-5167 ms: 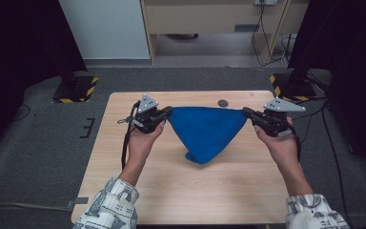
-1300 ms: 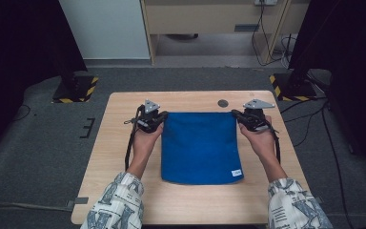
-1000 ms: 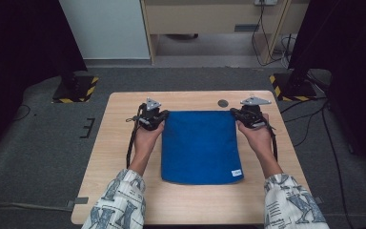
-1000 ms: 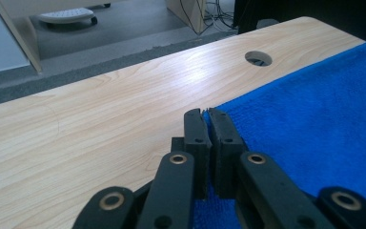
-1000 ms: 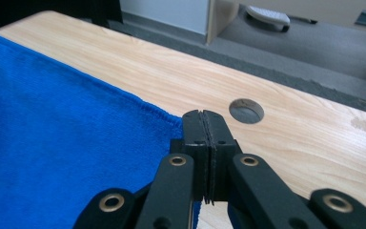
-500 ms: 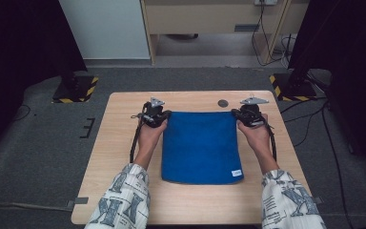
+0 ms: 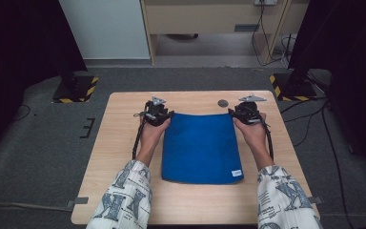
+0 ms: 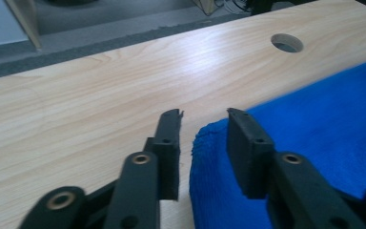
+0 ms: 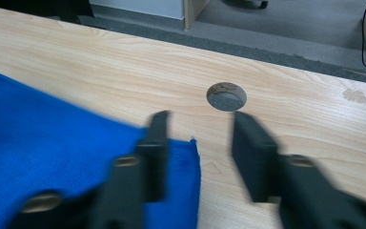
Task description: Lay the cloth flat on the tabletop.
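Both tongs, just opened, flank the flat blue cloth [image 7: 200,147].

No lettering, brand, number or sign can be read anywhere. The flat blue terry cloth [image 7: 200,147] carries a small white sewn-in tag [image 7: 237,173] at its near right corner, but whatever is printed on it is too small to make out. The sleeves [image 7: 124,200] of the person's shirt bear a bold dark pattern of letter-like shapes, which form no legible word.
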Demonstrator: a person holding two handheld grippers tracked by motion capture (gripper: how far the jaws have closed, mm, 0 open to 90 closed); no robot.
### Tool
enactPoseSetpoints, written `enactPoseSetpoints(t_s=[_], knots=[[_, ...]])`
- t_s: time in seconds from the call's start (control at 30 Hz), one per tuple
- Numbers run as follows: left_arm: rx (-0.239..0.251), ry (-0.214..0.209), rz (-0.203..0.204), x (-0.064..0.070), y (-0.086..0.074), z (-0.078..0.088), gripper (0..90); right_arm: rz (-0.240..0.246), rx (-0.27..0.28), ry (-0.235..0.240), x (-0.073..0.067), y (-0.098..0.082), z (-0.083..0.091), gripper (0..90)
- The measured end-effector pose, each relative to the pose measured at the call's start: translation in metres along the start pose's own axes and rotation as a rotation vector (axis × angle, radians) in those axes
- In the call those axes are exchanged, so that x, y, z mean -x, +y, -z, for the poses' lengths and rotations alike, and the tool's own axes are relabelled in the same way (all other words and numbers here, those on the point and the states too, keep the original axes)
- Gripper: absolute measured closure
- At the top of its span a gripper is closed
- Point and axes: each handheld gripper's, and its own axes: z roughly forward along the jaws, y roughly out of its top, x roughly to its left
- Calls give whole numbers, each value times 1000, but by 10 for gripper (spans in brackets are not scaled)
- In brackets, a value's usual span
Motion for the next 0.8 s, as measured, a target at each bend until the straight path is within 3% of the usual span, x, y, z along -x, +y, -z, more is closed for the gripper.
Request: enactPoseSetpoints(t_s=[0.1, 0.3, 0.47, 0.57, 0.8], knots=[[19, 4, 1, -1, 3, 5, 513, 0, -11, -31, 2, 2, 2, 365], [19, -16, 1, -1, 8, 18, 384, -31, -5, -36, 6, 3, 8, 212], [14, -71, 10, -1, 11, 30, 260, -36, 13, -4, 6, 7, 18, 153], [10, -78, 13, 0, 12, 37, 184, -42, 17, 24, 4, 7, 25, 133], [60, -117, 20, -3, 6, 60, 121, -14, 40, 89, -10, 2, 35, 128]])
